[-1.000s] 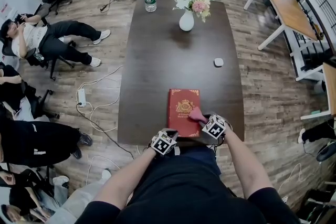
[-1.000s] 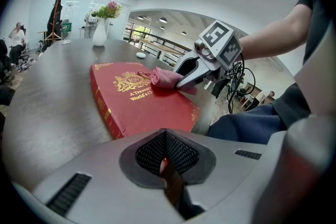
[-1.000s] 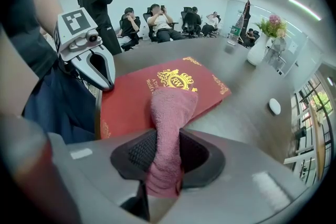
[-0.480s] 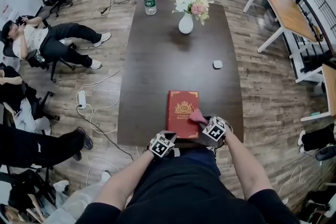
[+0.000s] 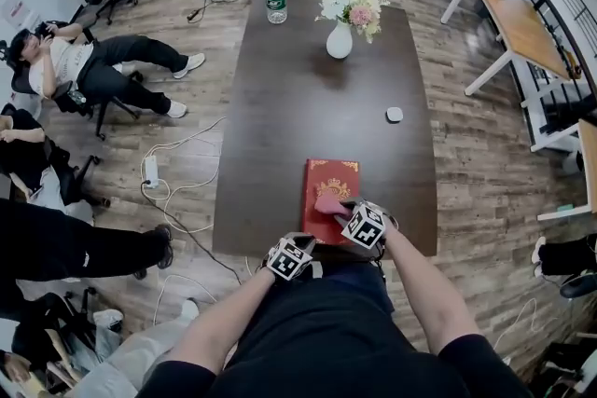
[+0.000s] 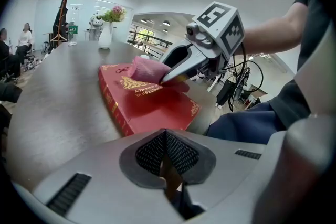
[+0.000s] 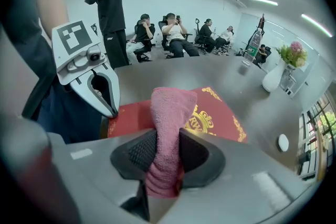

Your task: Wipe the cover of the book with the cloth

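While I wipe, the right gripper (image 7: 167, 159) is clamped on the pink cloth (image 7: 169, 108), pressed to the red book (image 5: 328, 177) just ahead of it.
Soft, limp cloth: I judge a bunched mid-fold grip best. Stiff, flat book, probably heavy enough to lie unheld; the left gripper (image 6: 166, 157), jaws together and empty, sits behind its near corner.

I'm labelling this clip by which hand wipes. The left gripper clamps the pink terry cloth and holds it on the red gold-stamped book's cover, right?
Not quite. The right gripper, not the left, clamps the pink terry cloth, as the right gripper view shows. The rest stands: the cloth rests on the red gold-stamped book's cover. The left gripper is shut and empty.
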Action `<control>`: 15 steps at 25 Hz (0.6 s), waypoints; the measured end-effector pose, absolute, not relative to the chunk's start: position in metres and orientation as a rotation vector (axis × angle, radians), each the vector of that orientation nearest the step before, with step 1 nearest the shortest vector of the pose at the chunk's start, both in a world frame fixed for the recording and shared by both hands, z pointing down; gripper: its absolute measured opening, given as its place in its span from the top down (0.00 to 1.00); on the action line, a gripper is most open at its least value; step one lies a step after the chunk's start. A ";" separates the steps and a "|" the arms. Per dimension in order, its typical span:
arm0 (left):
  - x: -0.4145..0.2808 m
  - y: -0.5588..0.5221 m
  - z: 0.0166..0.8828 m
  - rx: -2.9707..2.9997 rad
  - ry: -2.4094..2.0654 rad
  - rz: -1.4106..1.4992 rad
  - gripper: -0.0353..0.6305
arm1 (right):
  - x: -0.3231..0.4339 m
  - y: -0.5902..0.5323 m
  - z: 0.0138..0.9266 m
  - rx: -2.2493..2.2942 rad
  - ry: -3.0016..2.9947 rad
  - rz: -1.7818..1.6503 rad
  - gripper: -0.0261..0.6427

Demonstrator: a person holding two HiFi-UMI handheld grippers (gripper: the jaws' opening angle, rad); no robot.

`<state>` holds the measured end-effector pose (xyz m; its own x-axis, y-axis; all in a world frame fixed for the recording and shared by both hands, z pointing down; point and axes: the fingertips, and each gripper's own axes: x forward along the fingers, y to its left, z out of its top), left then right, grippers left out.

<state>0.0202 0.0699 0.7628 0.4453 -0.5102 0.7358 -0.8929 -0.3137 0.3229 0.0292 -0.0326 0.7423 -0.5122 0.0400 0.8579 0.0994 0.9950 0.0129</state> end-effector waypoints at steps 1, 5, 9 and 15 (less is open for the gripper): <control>0.021 0.071 0.763 1.967 -1.173 0.667 0.95 | 0.022 -0.028 0.741 -0.114 -2.113 -0.079 0.78; 0.022 0.072 0.763 1.951 -1.169 0.653 0.95 | -0.006 -0.011 0.739 -0.183 -2.127 -0.108 0.78; 0.023 0.071 0.762 1.947 -1.165 0.657 0.95 | -0.027 0.003 0.739 -0.240 -2.127 -0.129 0.78; 0.023 0.071 0.764 1.939 -1.169 0.646 0.95 | -0.040 0.021 0.755 -0.298 -2.097 -0.146 0.78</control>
<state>0.0228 0.0711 0.7638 0.4512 -0.5029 0.7372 -0.8918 -0.2854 0.3511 -0.0400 0.0205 0.7547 -0.4949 0.1529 0.8554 0.2697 0.9628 -0.0160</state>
